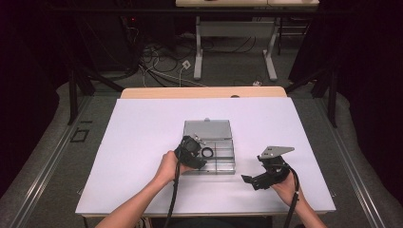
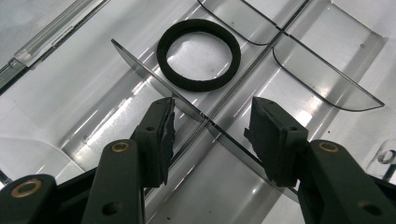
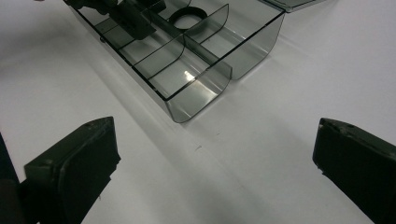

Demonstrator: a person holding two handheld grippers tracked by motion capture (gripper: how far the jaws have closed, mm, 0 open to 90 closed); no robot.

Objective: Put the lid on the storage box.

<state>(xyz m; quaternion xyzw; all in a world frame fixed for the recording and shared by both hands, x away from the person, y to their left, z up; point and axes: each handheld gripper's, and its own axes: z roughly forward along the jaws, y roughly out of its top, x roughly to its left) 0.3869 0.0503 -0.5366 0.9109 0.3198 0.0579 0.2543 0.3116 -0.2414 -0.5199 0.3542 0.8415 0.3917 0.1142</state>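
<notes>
A clear plastic compartment box (image 1: pixel 223 167) sits mid-table with its lid (image 1: pixel 207 128) folded back. A black rubber ring (image 1: pixel 207 152) lies flat in one compartment. My left gripper (image 1: pixel 192 151) reaches down into the box from its left side. In the left gripper view its jaws (image 2: pixel 212 116) stand apart on either side of a thin clear divider (image 2: pixel 140 65), pads not touching it, with the ring (image 2: pixel 198 85) just beyond. My right gripper (image 1: pixel 249 180) rests to the right of the box, open with nothing in it (image 3: pixel 215 140), and faces the box's corner (image 3: pixel 196 93).
White sheet (image 1: pixel 142 142) covers the table, bare to the left and right of the box. The wooden table edge (image 1: pixel 204 91) runs along the far side. Beyond it are a floor with cables and another table's legs (image 1: pixel 198 57).
</notes>
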